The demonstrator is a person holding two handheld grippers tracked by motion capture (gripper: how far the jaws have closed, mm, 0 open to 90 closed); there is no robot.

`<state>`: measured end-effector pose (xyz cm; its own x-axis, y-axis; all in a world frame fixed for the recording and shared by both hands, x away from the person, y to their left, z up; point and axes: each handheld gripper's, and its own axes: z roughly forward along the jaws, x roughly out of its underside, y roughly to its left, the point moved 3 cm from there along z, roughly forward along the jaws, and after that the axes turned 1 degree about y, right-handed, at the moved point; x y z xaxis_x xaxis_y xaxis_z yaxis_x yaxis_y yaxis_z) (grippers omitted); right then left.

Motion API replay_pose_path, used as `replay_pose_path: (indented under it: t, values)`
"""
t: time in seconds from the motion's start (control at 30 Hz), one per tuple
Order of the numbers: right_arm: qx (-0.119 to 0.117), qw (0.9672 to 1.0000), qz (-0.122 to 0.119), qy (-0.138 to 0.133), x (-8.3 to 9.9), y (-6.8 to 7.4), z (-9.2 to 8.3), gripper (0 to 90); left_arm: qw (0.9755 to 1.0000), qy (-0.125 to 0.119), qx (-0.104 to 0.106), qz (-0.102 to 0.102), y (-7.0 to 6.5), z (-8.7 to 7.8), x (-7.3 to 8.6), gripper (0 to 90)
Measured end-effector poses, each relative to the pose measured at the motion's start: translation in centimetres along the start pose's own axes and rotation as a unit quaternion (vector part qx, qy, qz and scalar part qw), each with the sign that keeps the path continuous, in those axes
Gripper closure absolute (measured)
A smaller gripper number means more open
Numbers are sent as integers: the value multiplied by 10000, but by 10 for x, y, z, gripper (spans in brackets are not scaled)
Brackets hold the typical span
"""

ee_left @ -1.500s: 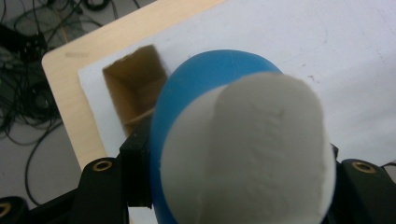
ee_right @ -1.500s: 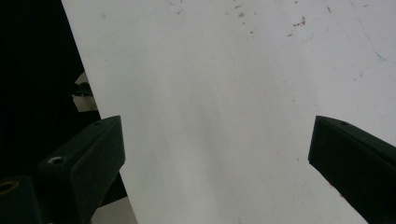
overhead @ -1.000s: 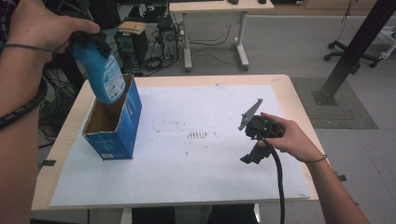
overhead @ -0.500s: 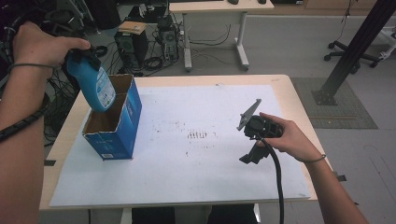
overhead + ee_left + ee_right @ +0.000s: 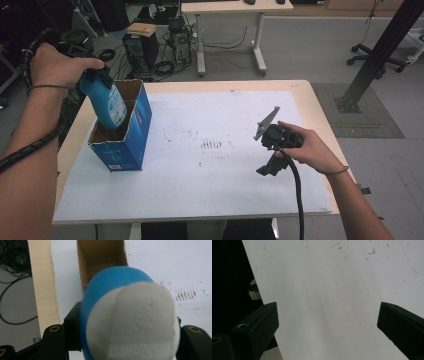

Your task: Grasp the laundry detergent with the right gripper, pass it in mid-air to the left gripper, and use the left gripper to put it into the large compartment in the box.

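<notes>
A blue bottle (image 5: 107, 102) with a white label hangs tilted over an open blue cardboard box (image 5: 134, 131) at the table's left. Its lower end dips into the box's opening. My left gripper (image 5: 98, 80), mostly under the hand, is shut on the bottle's upper part. In the left gripper view the bottle (image 5: 117, 285) sits between the jaws of the left gripper (image 5: 125, 337), with the box's brown inside (image 5: 100, 255) beyond it. My right gripper (image 5: 270, 167) rests low over the table's right side, held by the hand. Its jaws stand wide apart and open over white paper (image 5: 327, 322).
A white sheet (image 5: 210, 190) covers the wooden table (image 5: 320, 115); dark smudges (image 5: 212, 145) mark its middle. A cable (image 5: 298, 200) trails from the right gripper toward the front edge. Beyond the table stand a desk (image 5: 227, 7), computers and floor cables (image 5: 150, 47), and a black post (image 5: 380, 55).
The left hand has come down with the bottle, whose lower end is now inside the box's opening. The right gripper has not moved.
</notes>
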<state>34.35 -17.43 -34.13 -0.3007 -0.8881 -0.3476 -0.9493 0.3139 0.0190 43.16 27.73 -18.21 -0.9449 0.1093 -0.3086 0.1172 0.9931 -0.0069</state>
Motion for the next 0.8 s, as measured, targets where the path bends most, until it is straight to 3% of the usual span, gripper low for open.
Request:
replay_pose_path:
  t: [0.1, 0.2, 0.33, 0.6, 0.67, 0.7, 0.8]
  values:
    - [5, 10000, 2, 2, 1, 0, 0, 38, 10000, 29, -30, -22, 0, 13, 4, 378]
    - [18, 10000, -1, -2, 1, 0, 0, 38, 10000, 29, -30, -22, 0, 13, 4, 378]
    - [7, 10000, -1, 4, 2, 1, 0, 39, 9999, 66, 4, -86, 4, 30, 10, 378]
    - [16, 10000, 18, 15, 3, 0, 0, 38, 9998, 103, 19, -149, 6, 43, 16, 378]
    - [15, 10000, 27, 9, 3, 0, 0, 38, 9998, 103, 26, -186, 6, 49, 18, 378]
    - [-4, 10000, 17, 5, 3, 0, 2, 38, 9997, 156, 11, -201, 6, 60, 21, 378]
    - [-10, 10000, -9, 32, 2, 0, 4, 38, 9997, 156, 11, -201, 6, 60, 21, 378]
